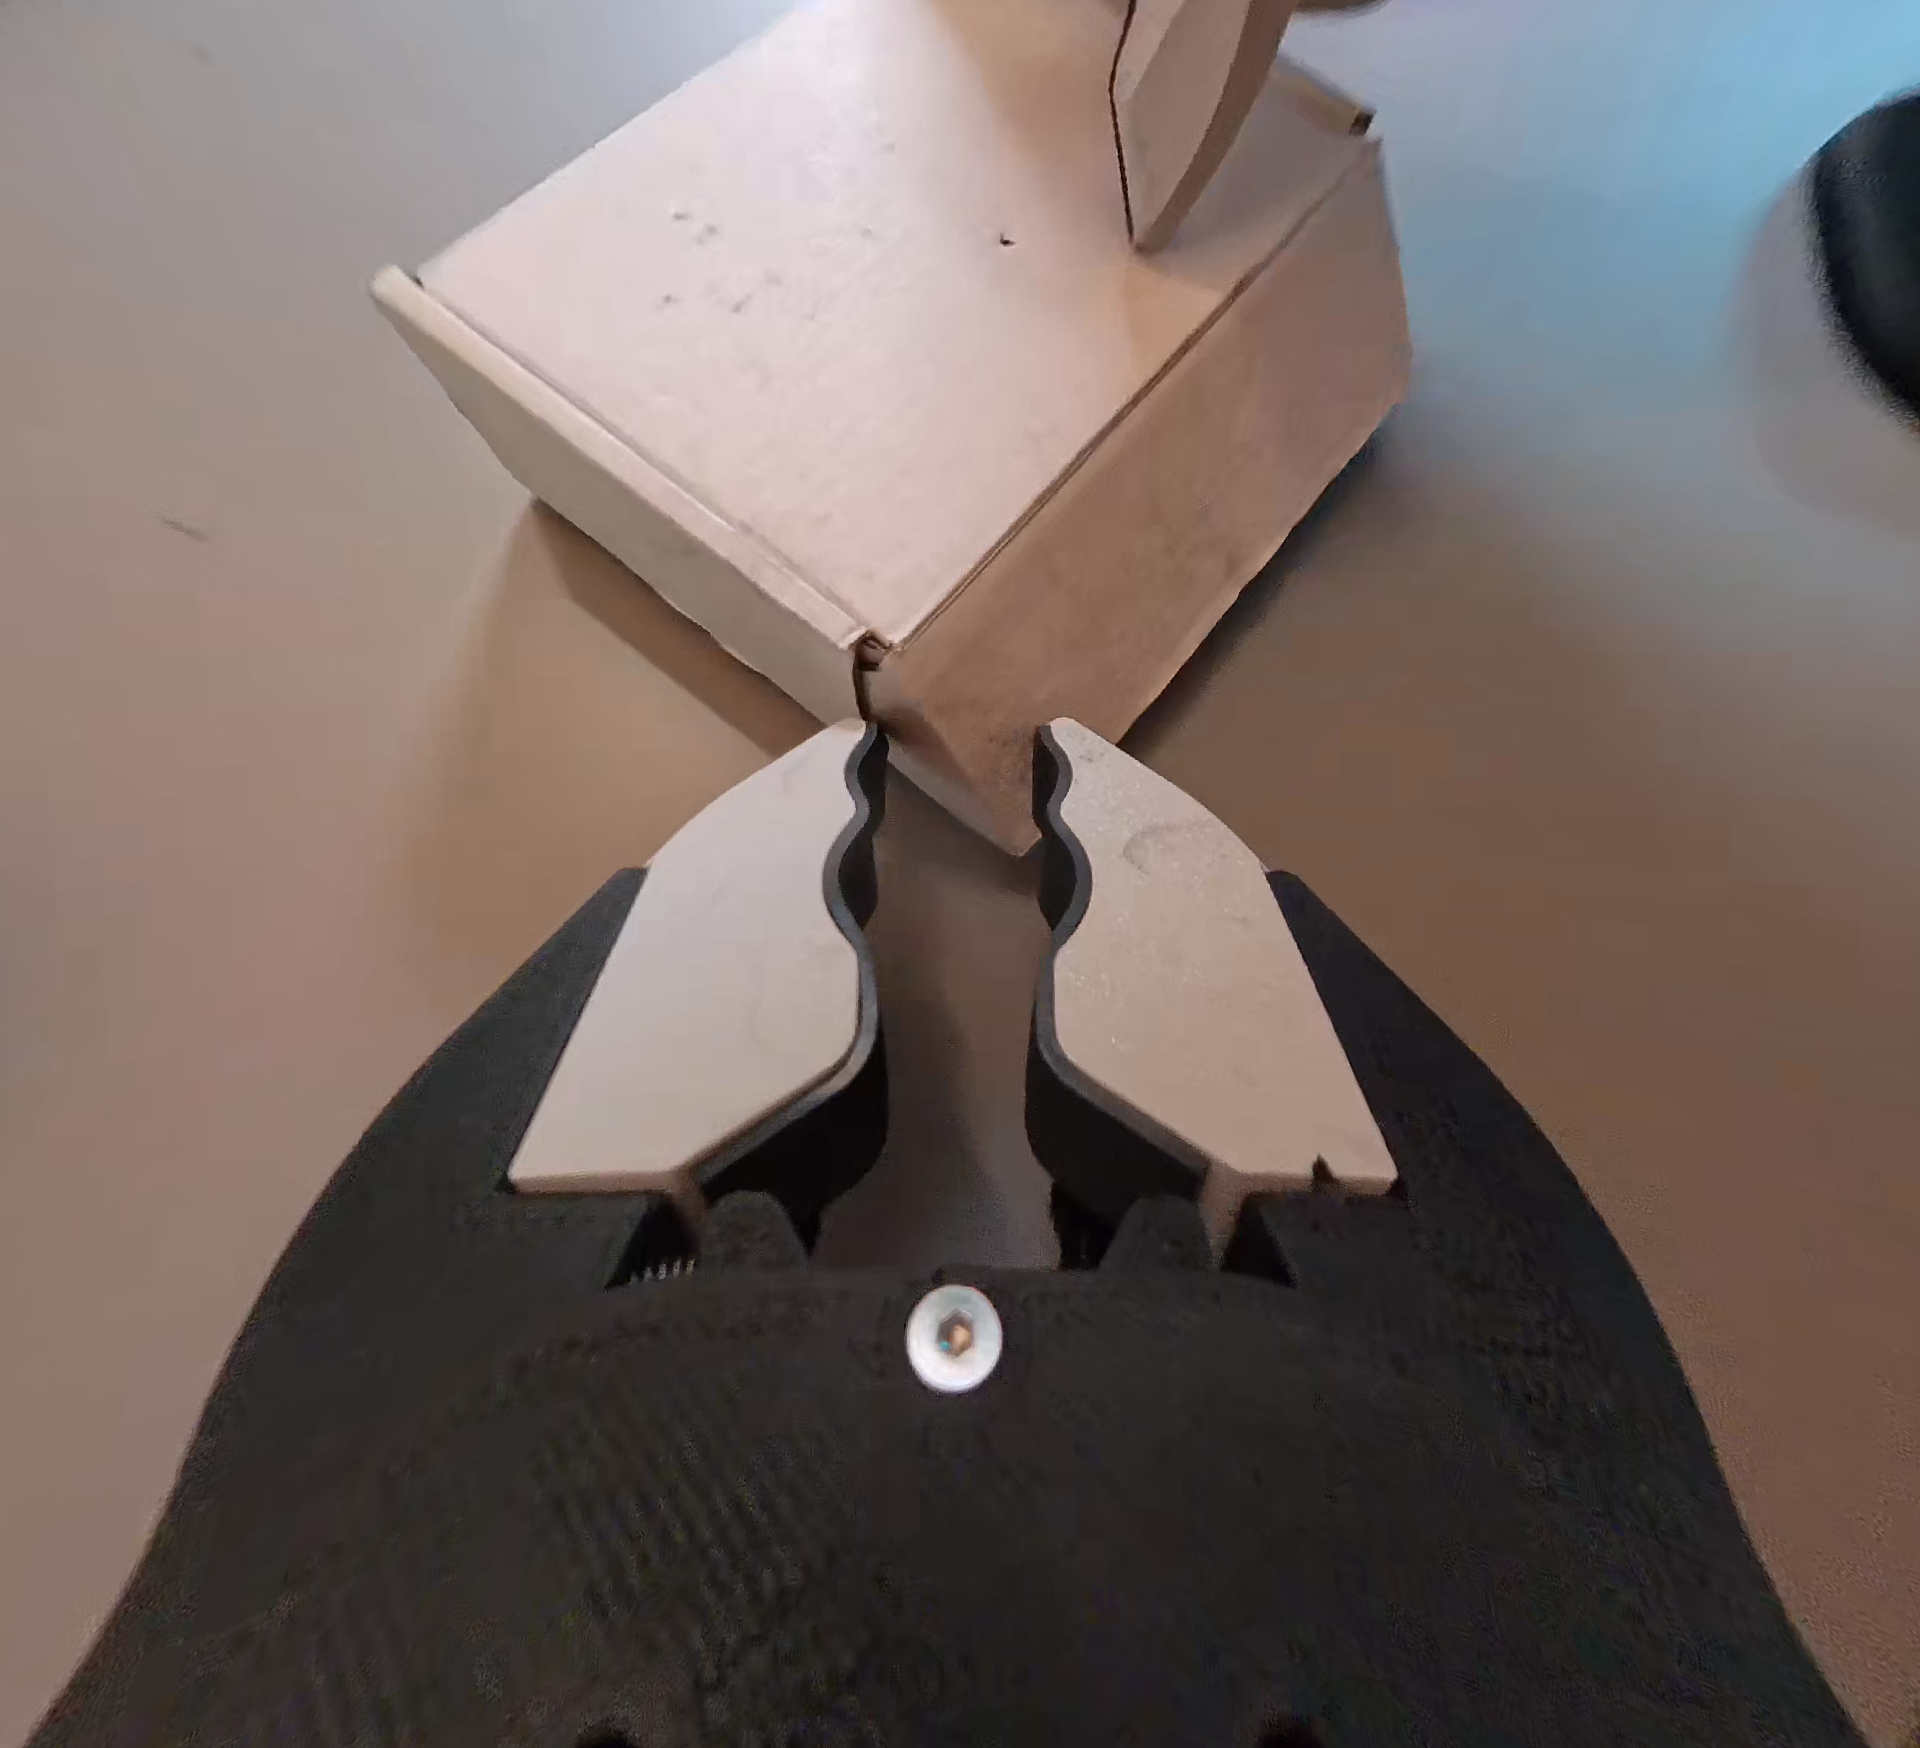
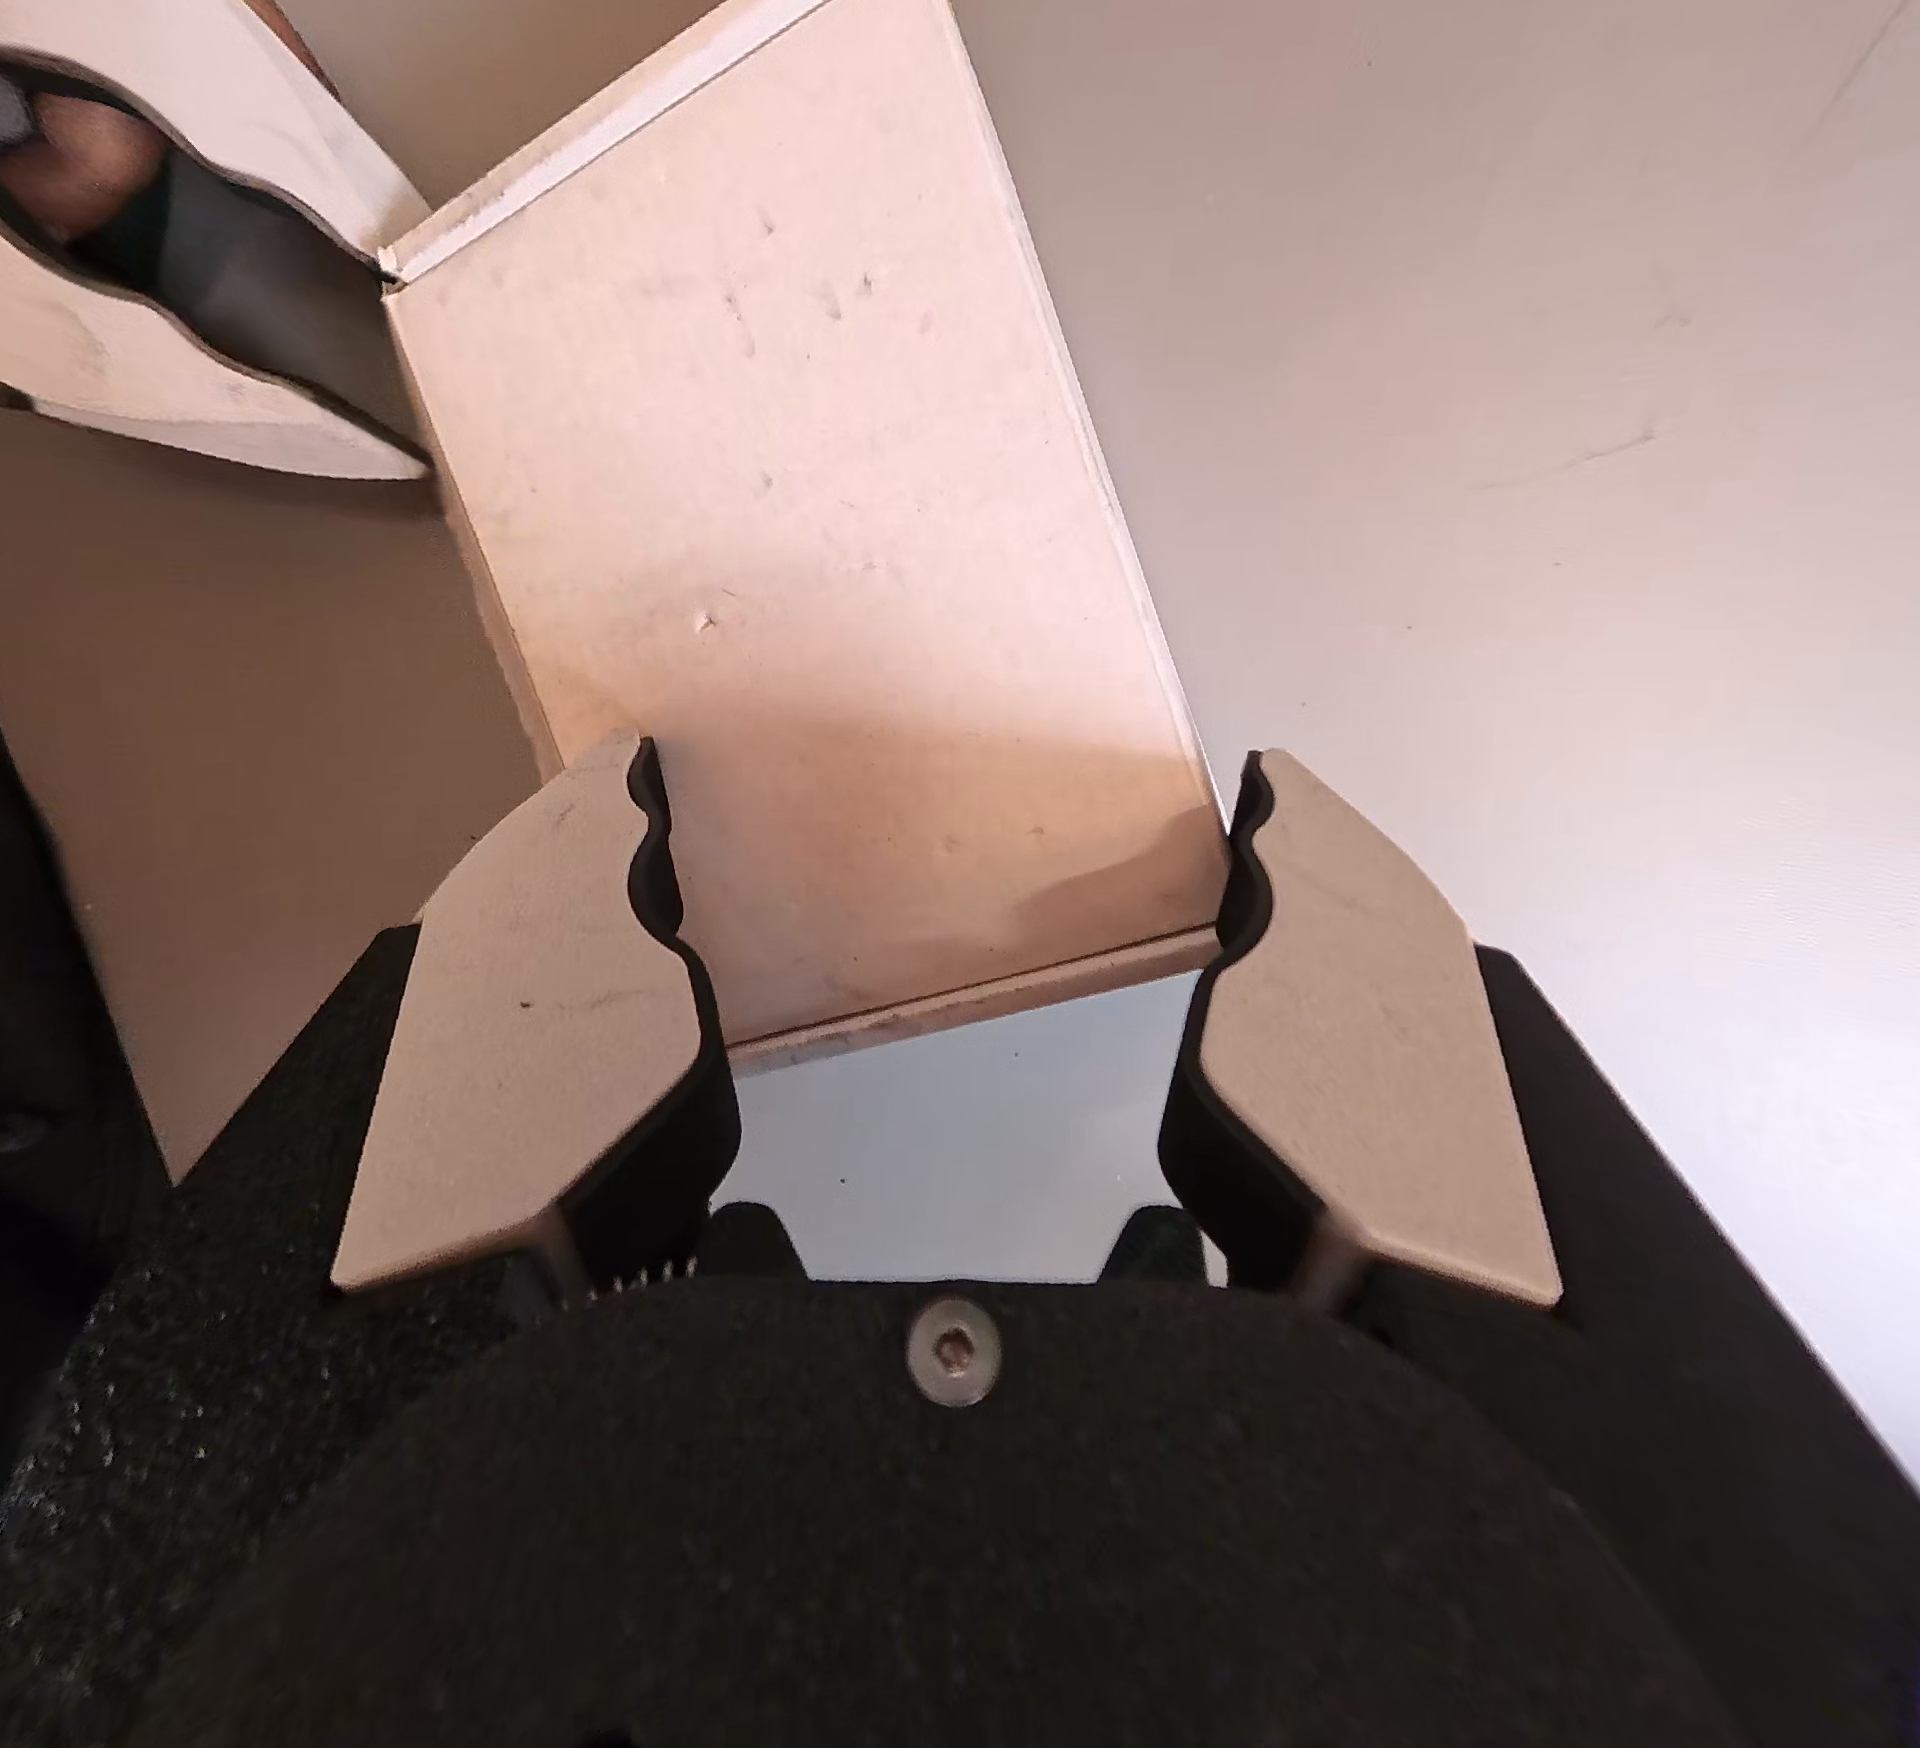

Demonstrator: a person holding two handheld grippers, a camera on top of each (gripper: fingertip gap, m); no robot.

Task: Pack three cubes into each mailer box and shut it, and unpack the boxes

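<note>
Closed box (image 1: 831, 368) sits on the bench (image 1: 260, 348), lid down. Right gripper (image 2: 951, 794) pinches the box across its width at one end; left gripper (image 1: 956, 742), fingers slightly spread, straddles the opposite lower corner without clamping. Judged step: opening for unpacking; next move needs the front flap pried free while the right steadies

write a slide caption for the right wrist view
Right tongs straddle the near end of a closed mailer box on the table, with the left tongs at its far corner.
</note>
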